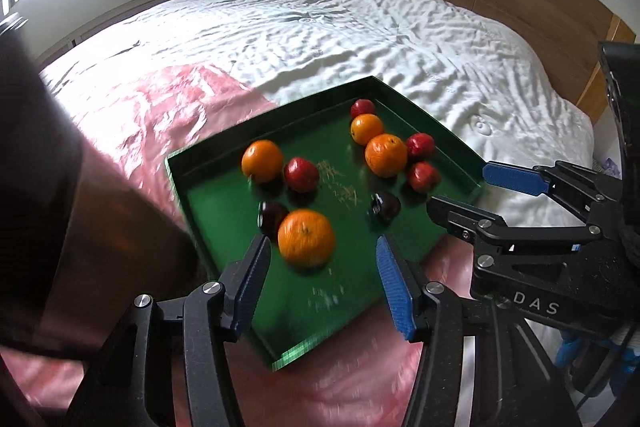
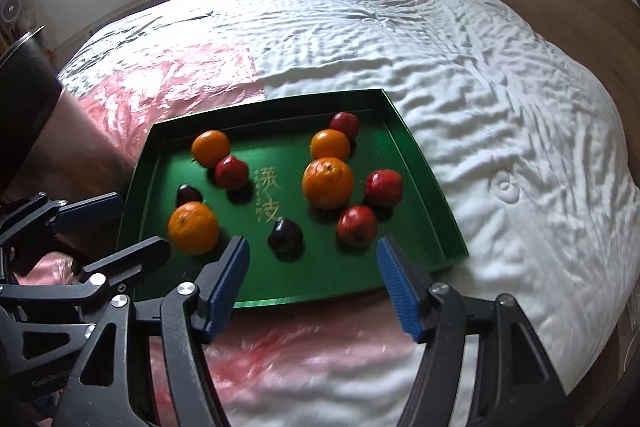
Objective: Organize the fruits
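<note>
Both jaws stand apart and empty: left gripper [image 1: 322, 281], right gripper [image 2: 312, 285], likely poised near the tray [image 2: 424, 163] to sort mixed fruit.

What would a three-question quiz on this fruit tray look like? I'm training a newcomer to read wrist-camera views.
1. How many oranges lie on the green tray?
2. True or false: the right gripper is holding a fruit.
3. Which fruit lies closest to the gold lettering: A the dark plum, B the far red apple, C the near-left orange?

Key: 1. Four. 2. False, its jaws stand open and empty. 3. A.
</note>
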Available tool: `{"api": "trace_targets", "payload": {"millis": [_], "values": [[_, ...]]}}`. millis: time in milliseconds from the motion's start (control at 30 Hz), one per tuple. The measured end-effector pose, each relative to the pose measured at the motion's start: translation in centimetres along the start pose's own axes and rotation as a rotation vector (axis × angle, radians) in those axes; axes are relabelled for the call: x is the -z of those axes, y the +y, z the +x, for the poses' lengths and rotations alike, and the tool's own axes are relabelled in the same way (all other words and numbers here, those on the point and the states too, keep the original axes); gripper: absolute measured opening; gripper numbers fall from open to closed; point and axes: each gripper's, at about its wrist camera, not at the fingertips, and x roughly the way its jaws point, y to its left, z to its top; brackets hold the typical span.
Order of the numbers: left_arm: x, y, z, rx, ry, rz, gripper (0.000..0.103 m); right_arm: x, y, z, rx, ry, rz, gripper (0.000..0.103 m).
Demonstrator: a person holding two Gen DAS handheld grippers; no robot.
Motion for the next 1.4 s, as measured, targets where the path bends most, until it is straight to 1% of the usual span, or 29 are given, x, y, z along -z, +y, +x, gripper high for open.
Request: {"api": "trace_targets", "payload": {"millis": [100, 200, 267, 300, 367, 500, 667, 800, 867, 967, 1067, 1200, 1300, 1400], "values": [[2.1, 0.1, -1.6, 0.010, 0.001, -0.015, 0.050, 1.5, 0.8, -1.2, 0.002, -0.001, 0.007, 0.103], [4.7, 0.1, -4.0, 0.037, -0.010, -0.024, 0.050, 3.2, 1.9, -2.5, -0.011, -0.001, 0.020, 0.103], [6.3, 0.2, -6.0, 0.039, -0.023, -0.016, 0.052, 4.3, 2.9, -3.3, -0.021, -0.003, 0.029, 0.103], [7.0, 0.4, -6.9, 0.043, -0.027, -0.018, 0.055, 4.7, 3.4, -3.7, -0.028, -0.005, 0.035, 0.103], [8.5, 1.1, -8.7, 0.035, -0.036, -0.025, 0.057, 5.7, 4.8, -4.6, -0.051, -0.015, 0.045, 0.103], [11.0, 3.4, -11.7, -0.011, -0.053, -0.046, 0.061, 6.8, 7.5, -5.8, -0.088, -0.028, 0.040, 0.103], [13.6, 6.6, -13.9, -0.064, -0.063, -0.102, 0.063, 7.4, 10.6, -6.5, -0.116, -0.048, 0.039, 0.103], [15.5, 8.9, -15.2, -0.122, -0.097, -0.158, 0.074, 7.7, 12.8, -7.0, -0.121, -0.101, 0.021, 0.103], [16.2, 9.6, -15.7, -0.148, -0.115, -0.167, 0.075, 8.0, 13.9, -7.1, -0.126, -0.126, 0.007, 0.103], [17.4, 10.3, -16.7, -0.182, -0.150, -0.181, 0.078, 8.6, 15.6, -7.5, -0.137, -0.160, -0.024, 0.103], [18.5, 10.5, -18.2, -0.208, -0.187, -0.204, 0.080, 9.8, 17.1, -8.3, -0.151, -0.169, -0.049, 0.103], [19.4, 9.7, -20.1, -0.243, -0.201, -0.197, 0.081, 11.1, 18.2, -10.4, -0.158, -0.196, -0.060, 0.103], [20.0, 9.7, -21.6, -0.226, -0.208, -0.234, 0.081, 11.7, 18.6, -12.1, -0.156, -0.222, -0.065, 0.103], [20.6, 10.1, -22.9, -0.243, -0.230, -0.279, 0.081, 12.0, 18.7, -13.5, -0.150, -0.250, -0.061, 0.103]]}}
